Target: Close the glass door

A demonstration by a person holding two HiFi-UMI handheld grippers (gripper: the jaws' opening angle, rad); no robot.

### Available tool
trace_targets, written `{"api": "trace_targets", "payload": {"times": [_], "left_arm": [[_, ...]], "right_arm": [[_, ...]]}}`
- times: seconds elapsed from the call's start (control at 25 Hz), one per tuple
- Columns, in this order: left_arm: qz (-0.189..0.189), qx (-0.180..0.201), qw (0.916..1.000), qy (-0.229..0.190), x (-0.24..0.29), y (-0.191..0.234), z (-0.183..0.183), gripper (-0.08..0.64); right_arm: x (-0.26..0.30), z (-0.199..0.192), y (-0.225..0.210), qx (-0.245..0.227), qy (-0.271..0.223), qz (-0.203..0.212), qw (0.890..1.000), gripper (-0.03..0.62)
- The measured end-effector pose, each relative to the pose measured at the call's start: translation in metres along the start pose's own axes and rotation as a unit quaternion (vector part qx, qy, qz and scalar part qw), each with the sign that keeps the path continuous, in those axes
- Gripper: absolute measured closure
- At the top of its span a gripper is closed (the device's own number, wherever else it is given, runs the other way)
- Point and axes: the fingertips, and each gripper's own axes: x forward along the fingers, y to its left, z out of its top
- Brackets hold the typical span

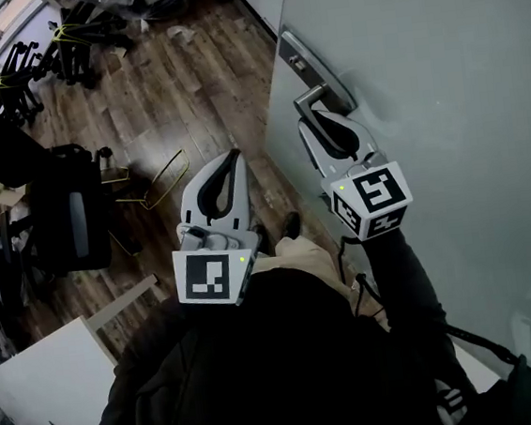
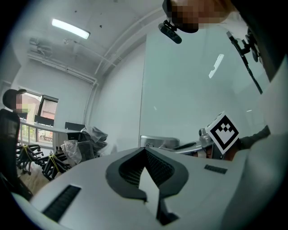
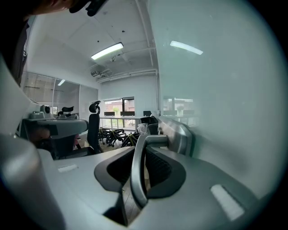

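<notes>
Silver handle (image 1: 316,99), grey-green glass door (image 1: 439,66), brown floor (image 1: 168,94).

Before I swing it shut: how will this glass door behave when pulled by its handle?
The glass door is a large rigid pane, so probably heavy and slow to start. Its lever handle, clamped in the right gripper, looks smooth metal: possibly slippery, and it may pivot.

Door handle (image 1: 314,95) on glass door (image 1: 439,66), within right gripper (image 1: 320,121); left gripper (image 1: 233,158) alongside (to its left)

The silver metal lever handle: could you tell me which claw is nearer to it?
Right. The right claw grips the silver metal lever handle; the left claw, shut and empty, hangs apart from it.
</notes>
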Motion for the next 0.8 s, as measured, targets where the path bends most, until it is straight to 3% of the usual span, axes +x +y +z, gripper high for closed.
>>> {"api": "trace_targets", "payload": {"times": [0.36,0.6,0.8], "left_arm": [[0.028,0.028,0.9988,-0.030,-0.058,-0.008,0.002,0.563],[0.105,-0.004,0.9940,-0.032,-0.096,-0.017,0.017,0.563],[0.137,0.006,0.9900,-0.034,-0.147,-0.010,0.004,0.563]], "right_arm": [[-0.007,-0.018,0.088,-0.028,0.005,0.048,0.998,0.525],[-0.020,-0.011,0.117,-0.036,0.018,0.085,0.996,0.525],[-0.026,-0.019,0.159,-0.047,0.020,0.108,0.993,0.525]]}}
